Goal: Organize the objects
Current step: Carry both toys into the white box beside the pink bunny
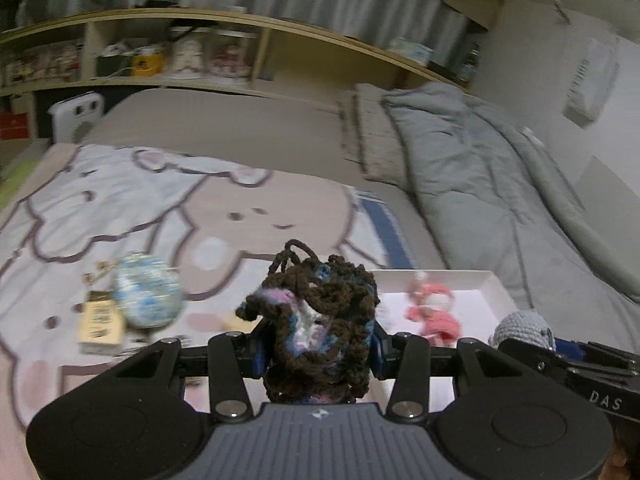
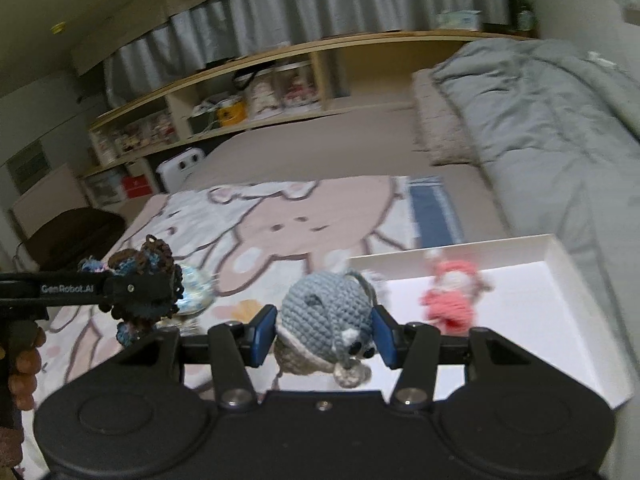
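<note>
You're over a bed with a cartoon-bear blanket [image 1: 224, 216], white box [image 2: 560, 252] at its right. Your left gripper [image 1: 318, 350] is clamped on a brown crochet pouch [image 1: 316, 320]; your right gripper [image 2: 325, 336] squeezes a blue-grey crochet toy [image 2: 326, 312], both just short of the box. They look light, squishy and snaggy, so I'd grip mid-body, not the loops. A pink doll [image 2: 450, 300] already sits inside.

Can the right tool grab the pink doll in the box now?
Probably not yet. The right tool already holds the gray toy, so its jaws are full, though nothing covers the pink doll.
</note>
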### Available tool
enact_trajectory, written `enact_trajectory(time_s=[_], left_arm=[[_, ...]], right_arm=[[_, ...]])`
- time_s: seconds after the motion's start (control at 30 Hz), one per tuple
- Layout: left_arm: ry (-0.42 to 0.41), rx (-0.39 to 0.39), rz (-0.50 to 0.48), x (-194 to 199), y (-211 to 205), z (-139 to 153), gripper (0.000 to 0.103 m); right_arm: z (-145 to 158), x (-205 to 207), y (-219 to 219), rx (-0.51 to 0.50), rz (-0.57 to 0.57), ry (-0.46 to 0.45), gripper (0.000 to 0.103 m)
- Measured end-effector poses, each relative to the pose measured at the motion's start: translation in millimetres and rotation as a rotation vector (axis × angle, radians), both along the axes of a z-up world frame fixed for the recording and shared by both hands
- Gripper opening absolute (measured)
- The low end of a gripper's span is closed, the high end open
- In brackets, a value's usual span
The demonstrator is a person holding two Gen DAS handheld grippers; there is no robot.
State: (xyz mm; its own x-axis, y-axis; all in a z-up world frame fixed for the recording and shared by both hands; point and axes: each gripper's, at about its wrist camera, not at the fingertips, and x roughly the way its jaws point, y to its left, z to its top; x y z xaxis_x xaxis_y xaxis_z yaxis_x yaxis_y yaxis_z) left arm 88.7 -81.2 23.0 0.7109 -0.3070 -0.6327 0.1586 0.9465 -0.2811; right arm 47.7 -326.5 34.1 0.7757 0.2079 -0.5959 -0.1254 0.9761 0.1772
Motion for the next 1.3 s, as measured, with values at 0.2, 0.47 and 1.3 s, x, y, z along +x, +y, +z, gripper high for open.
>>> enact_trajectory(time_s=[0.2, 0.47, 1.3], left_arm=[[0.015, -0.022, -0.086, 8, -60, -6, 0.047], [0.063, -0.036, -0.174, 22, -129, -26, 0.047], [0.2, -0.114, -0.202, 124, -256, -106, 0.047]], right_arm=[[-2, 4, -53, -0.016, -0.073, 0.004, 0.052], [-15, 19, -113, -0.002, -0.136, 0.037, 0.052], [-69, 131, -205, -0.01, -0.113, 0.133, 0.052]])
